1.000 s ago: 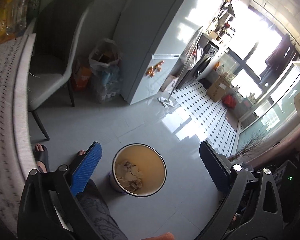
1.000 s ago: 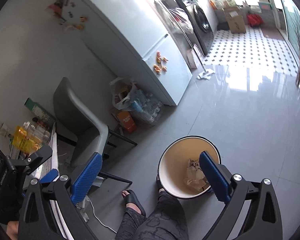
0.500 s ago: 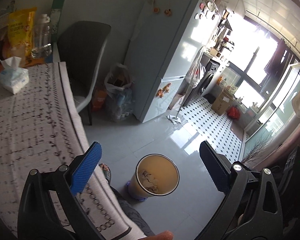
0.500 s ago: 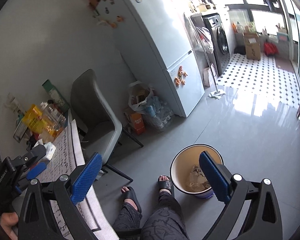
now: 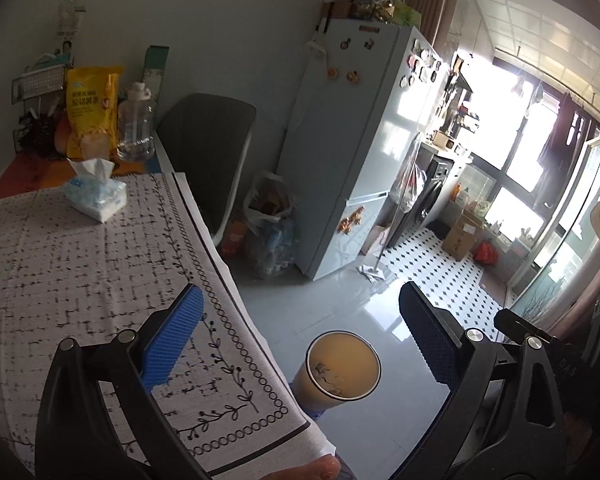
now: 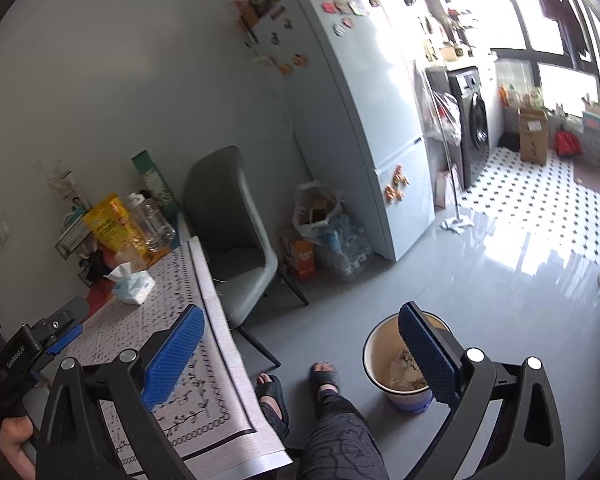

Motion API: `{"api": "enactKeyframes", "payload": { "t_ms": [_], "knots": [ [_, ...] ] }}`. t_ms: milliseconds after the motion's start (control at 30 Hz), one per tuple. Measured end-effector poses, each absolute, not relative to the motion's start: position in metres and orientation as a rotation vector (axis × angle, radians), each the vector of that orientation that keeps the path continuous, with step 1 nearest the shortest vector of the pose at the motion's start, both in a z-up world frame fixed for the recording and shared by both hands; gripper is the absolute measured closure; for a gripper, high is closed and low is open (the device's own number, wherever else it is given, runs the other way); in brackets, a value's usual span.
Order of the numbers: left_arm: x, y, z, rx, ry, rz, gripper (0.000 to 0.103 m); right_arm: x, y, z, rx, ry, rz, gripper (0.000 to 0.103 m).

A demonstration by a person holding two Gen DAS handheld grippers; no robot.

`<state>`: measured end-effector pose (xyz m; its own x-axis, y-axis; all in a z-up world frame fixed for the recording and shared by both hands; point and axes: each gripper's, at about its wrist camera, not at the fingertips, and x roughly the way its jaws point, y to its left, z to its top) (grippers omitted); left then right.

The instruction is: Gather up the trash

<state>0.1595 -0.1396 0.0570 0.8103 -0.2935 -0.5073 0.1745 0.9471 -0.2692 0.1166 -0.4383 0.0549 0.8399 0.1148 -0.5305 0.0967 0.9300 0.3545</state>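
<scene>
Left wrist view, trash bin (image 5: 343,372) on floor between spread jaws, nothing gripped

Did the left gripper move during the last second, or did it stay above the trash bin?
Yes. The left gripper rose and tilted up: the trash bin looks smaller, and the table now fills the view's left side.

Plain grey wall (image 6: 112,92) behind a grey chair (image 6: 236,232) and pale fridge (image 6: 372,120). Glossy grey floor (image 6: 480,280) ahead of the gripper, patterned tiles (image 6: 540,200) farther right, bright windows (image 5: 512,128) beyond.
</scene>
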Motion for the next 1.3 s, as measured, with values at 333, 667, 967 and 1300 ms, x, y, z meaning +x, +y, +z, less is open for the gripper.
{"api": "enactKeyframes", "payload": {
  "t_ms": [333, 667, 967, 1300],
  "knots": [
    [0.100, -0.098, 0.085, -0.194, 0.475, -0.147, 0.006, 0.089, -0.398, 0.081, 0.328, 0.524, 0.110, 0.008],
    [0.047, -0.078, 0.087, -0.152, 0.436, -0.102, 0.006, 0.060, -0.377, 0.085, 0.304, 0.493, 0.159, 0.008],
    [0.024, -0.066, 0.062, -0.148, 0.445, -0.076, 0.006, 0.041, -0.356, 0.066, 0.257, 0.475, 0.237, 0.008],
    [0.027, -0.054, 0.055, -0.158, 0.446, -0.055, 0.006, 0.048, -0.333, 0.054, 0.215, 0.498, 0.266, 0.008]
  ]
}}
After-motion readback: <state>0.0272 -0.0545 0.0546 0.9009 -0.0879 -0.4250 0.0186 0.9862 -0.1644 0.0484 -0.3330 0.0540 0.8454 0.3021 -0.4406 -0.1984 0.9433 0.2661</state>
